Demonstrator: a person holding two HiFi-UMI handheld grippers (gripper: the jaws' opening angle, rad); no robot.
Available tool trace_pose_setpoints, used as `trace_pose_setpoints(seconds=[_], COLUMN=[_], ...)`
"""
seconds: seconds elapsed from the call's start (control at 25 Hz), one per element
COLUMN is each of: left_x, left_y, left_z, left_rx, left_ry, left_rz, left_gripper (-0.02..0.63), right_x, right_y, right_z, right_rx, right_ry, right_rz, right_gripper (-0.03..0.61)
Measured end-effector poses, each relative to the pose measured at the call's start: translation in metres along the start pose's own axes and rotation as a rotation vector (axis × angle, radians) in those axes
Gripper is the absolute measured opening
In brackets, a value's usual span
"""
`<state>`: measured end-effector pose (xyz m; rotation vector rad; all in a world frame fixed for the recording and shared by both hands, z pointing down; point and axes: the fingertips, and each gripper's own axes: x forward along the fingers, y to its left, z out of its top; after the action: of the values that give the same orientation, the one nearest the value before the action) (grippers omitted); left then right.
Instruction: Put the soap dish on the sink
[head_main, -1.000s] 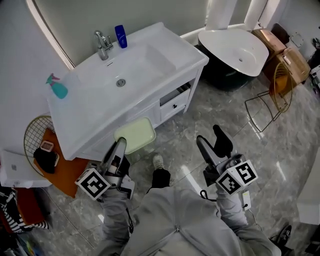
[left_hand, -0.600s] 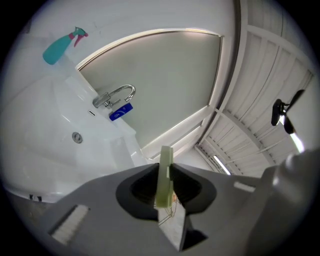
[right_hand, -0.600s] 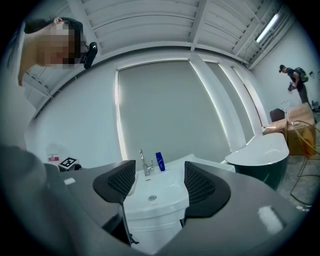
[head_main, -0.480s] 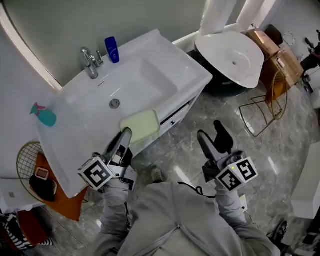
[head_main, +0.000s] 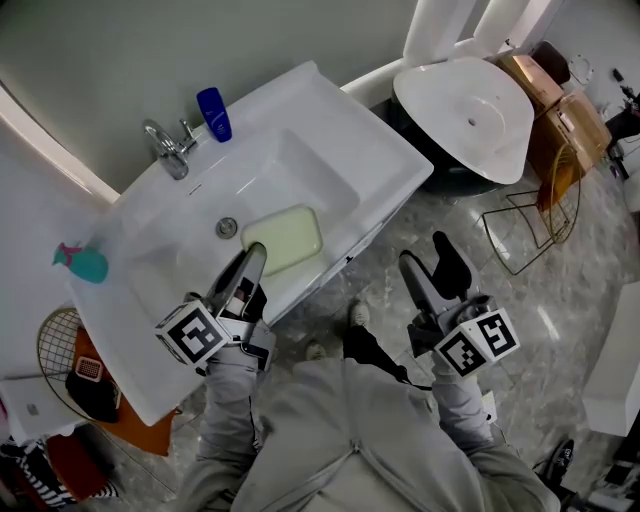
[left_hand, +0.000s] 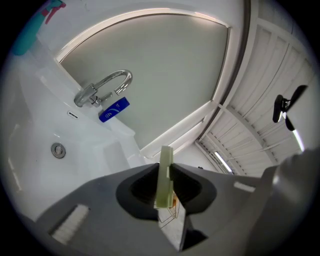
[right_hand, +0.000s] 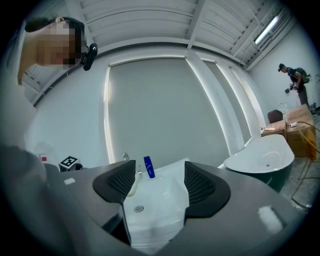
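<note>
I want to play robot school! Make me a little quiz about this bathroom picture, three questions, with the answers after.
1. Which one grips the pale green soap dish: the left tool or the right tool?
2. True or false: the right tool's jaws stand apart with nothing between them.
3. What stands beside the faucet on the sink? A) a blue bottle B) a red cup C) a yellow sponge

Key: 1 the left tool; 2 true; 3 A.
</note>
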<state>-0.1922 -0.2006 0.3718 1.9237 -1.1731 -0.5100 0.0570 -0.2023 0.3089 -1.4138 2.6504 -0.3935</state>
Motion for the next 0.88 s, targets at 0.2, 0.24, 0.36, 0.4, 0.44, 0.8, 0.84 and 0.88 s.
trace_pose_setpoints(seconds=[0.2,0.24,0.36,0.4,0.44,0.8,0.84,0.88], left_x=[0.036,0.044,0.069,0.080,0.090,0.169,0.177,0.184], left_y=[0.018,0.022,0.035,0.039,0.044,0.110,0.114,0.119], left_z=[0.007,0.009,0.009,0.009,0.008,-0.008,-0.010,-0.012], left_rx=[-0.005,-0.008,-0.046,-0.062,-0.074,-0.158,-0.163,-0.169], left_ry=[0.001,-0.002,-0.011,-0.016,-0.019,-0.032,-0.032,-0.033], left_rz=[0.028,0.039,0.050,0.048,0.055,0.185,0.195,0.205], left_gripper=[0.123,0.123,0.123,0.123,0.123,0.123,0.123,0.123], right_x=[0.032,0.039,0.062,0.071,0.080,0.139,0.142,0.145], right_y=[-0.023,-0.028,-0.044,-0.050,-0.056,-0.109,-0.114,-0.118], right_z=[-0.002,-0.003,-0.002,-0.001,0.001,0.000,0.000,0.000], right_rx=[0.008,0.010,0.014,0.014,0.014,0.012,0.012,0.013], right_ry=[0.017,0.023,0.042,0.048,0.052,0.112,0.116,0.120], right_rz=[0.017,0.024,0.044,0.050,0.056,0.087,0.089,0.090], right_gripper=[0.308,0.308,0.308,0.308,0.308,0.308,0.308,0.308])
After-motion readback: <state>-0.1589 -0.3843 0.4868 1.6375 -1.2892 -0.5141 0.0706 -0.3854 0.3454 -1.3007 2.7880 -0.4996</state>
